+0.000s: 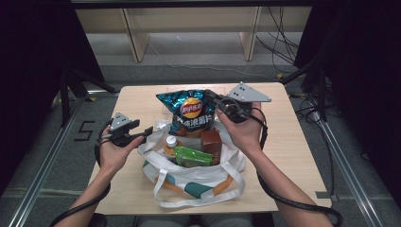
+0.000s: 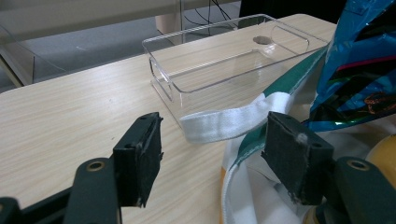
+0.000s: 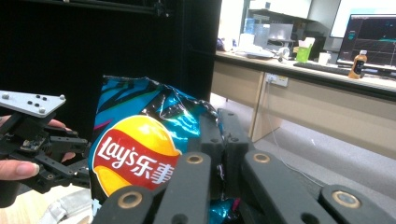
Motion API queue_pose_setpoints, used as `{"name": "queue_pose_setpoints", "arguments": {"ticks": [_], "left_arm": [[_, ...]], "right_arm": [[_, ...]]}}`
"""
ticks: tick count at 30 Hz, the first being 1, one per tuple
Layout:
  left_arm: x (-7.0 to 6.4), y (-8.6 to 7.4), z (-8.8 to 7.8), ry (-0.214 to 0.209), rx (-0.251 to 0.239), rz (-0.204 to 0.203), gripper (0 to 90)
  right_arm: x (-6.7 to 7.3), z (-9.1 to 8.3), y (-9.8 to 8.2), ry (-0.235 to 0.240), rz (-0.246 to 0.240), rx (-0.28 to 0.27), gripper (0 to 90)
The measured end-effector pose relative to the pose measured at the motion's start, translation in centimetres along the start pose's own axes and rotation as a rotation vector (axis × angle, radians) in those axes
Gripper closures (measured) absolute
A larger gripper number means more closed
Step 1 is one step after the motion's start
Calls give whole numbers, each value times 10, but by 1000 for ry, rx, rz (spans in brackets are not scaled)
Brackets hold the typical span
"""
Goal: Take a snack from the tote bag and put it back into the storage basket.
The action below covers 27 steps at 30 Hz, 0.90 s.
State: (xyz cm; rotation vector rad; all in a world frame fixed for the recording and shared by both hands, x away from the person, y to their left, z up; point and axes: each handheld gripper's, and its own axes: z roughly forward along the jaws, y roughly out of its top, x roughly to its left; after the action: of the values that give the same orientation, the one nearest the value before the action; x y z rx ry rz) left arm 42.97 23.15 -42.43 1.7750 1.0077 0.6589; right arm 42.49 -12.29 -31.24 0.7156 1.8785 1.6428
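We see a chip bag (image 1: 189,109) in glossy blue and black with a red-and-yellow logo, a white tote bag (image 1: 198,177) banded in teal and orange, a bright green packet (image 1: 192,155), a brown box (image 1: 211,142), a clear plastic tray (image 2: 219,60), and a pale wood-grain worktop (image 1: 293,156).

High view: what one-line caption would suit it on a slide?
Right gripper lifts a blue chip bag above a white tote bag while the open left gripper waits at its rim.

Overhead view; two close gripper views
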Motion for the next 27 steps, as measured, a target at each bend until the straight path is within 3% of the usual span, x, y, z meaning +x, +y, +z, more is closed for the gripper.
{"name": "queue_pose_setpoints", "arguments": {"ticks": [27], "left_arm": [[1,0,1,-1,-10,-4,355]], "right_arm": [[-4,4,17,-12,0,-31,900]]}}
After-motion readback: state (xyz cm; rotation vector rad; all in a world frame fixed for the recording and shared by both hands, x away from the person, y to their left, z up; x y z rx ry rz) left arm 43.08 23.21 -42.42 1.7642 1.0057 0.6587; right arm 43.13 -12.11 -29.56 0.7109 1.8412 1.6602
